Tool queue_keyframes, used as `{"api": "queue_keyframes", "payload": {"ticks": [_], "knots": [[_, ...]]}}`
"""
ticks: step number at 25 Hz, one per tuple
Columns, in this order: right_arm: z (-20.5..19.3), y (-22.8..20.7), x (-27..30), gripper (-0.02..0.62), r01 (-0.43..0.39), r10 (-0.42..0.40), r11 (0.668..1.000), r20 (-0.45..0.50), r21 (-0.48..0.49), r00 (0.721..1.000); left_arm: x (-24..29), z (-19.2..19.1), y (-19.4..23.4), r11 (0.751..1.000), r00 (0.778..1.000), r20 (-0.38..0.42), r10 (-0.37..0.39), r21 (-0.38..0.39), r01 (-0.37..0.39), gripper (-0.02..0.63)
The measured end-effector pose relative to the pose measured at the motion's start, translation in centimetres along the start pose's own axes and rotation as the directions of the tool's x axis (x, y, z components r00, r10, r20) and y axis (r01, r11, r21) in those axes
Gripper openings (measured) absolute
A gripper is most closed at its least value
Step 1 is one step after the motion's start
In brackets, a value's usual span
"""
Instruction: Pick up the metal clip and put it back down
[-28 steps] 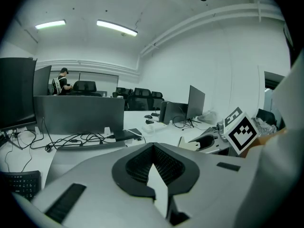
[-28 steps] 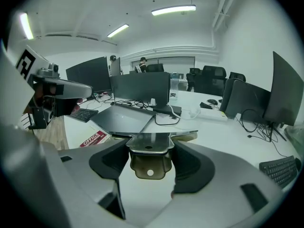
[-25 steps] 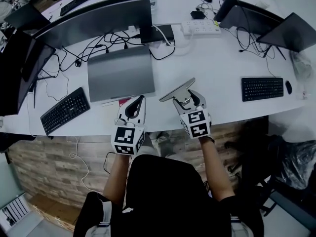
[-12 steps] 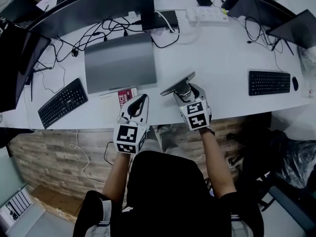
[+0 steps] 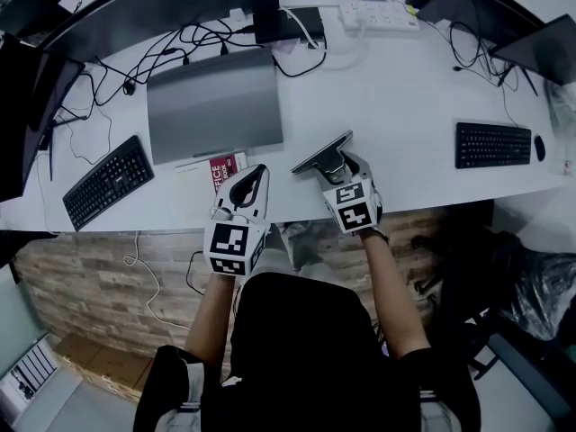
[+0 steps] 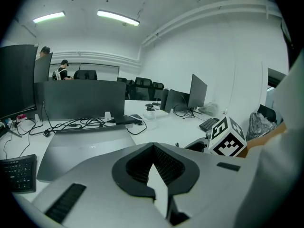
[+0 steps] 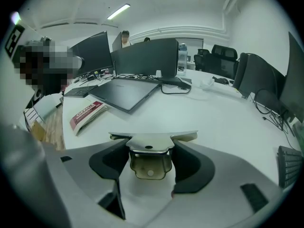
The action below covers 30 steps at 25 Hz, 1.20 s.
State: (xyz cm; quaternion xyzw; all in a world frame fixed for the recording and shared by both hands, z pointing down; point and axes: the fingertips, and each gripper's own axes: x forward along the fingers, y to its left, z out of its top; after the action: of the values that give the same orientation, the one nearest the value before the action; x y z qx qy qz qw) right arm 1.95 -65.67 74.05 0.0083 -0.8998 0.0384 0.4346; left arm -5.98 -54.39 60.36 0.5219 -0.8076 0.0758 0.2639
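Head view: right gripper (image 5: 335, 167) over near edge of desk (image 5: 405, 106); metal clip (image 5: 322, 153) at its tips, broad plate tilted; left gripper (image 5: 254, 176) just beside, pointing toward red booklet (image 5: 221, 171); closed laptop (image 5: 214, 106) beyond

Left gripper view: jaws closed on each other, nothing between; idle

Right gripper view: jaws clamped on metal clip's lower tabs, plate lying across tips; metal clip seemingly clear of desk; judged step: pick-up done, put-down pending; next move calls for lowering until metal clip rests on desk, then opening jaws and backing off

The metal clip (image 5: 320, 152) sits in the right hand-held gripper (image 5: 342, 166), right of the laptop (image 5: 214, 102) and booklet (image 5: 221, 171).
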Motion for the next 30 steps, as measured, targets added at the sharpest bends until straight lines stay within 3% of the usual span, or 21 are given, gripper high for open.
{"api": "queue_keyframes", "payload": {"ticks": [30], "knots": [[-1.9,-0.4,1.7,0.287,-0.018,0.015,0.999,-0.073,-0.033,0.997,1.0,-0.3,-1.0,1.000,1.000,-0.005,-0.003,-0.008,0.003,0.012]]}}
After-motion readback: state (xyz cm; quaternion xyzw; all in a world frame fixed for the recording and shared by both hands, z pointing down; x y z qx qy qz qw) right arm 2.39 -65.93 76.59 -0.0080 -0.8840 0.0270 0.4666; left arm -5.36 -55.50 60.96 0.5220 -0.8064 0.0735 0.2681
